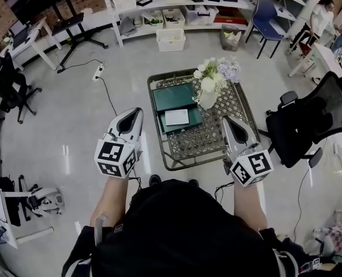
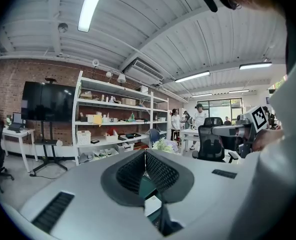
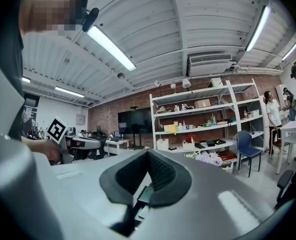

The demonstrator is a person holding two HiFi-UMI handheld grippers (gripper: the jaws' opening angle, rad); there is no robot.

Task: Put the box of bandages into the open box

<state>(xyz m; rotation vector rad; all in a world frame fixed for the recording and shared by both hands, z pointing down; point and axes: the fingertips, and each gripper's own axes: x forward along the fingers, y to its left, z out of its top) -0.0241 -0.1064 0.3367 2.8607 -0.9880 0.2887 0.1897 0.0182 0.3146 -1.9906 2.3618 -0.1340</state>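
Observation:
In the head view a low wire-mesh table (image 1: pixel 217 137) stands in front of me. On it lies a dark green open box (image 1: pixel 174 96), and a flat white box of bandages (image 1: pixel 177 117) rests on green card just in front of it. My left gripper (image 1: pixel 138 112) is held left of the table, apart from both boxes, its jaws together with nothing between them. My right gripper (image 1: pixel 225 120) hangs over the table's near right part, also shut and empty. In the left gripper view the left gripper (image 2: pixel 145 153) has its pads meeting, and a bit of the white box (image 2: pixel 151 204) shows below them. In the right gripper view the right gripper (image 3: pixel 148 154) is closed too.
A white vase of flowers (image 1: pixel 210 85) stands on the table's right half, close to the boxes. A black office chair (image 1: pixel 312 117) is to the right. A power strip and cable (image 1: pixel 99 71) lie on the floor at left. Shelves (image 1: pixel 177 10) line the far wall, with a person (image 1: pixel 321 16) at the back right.

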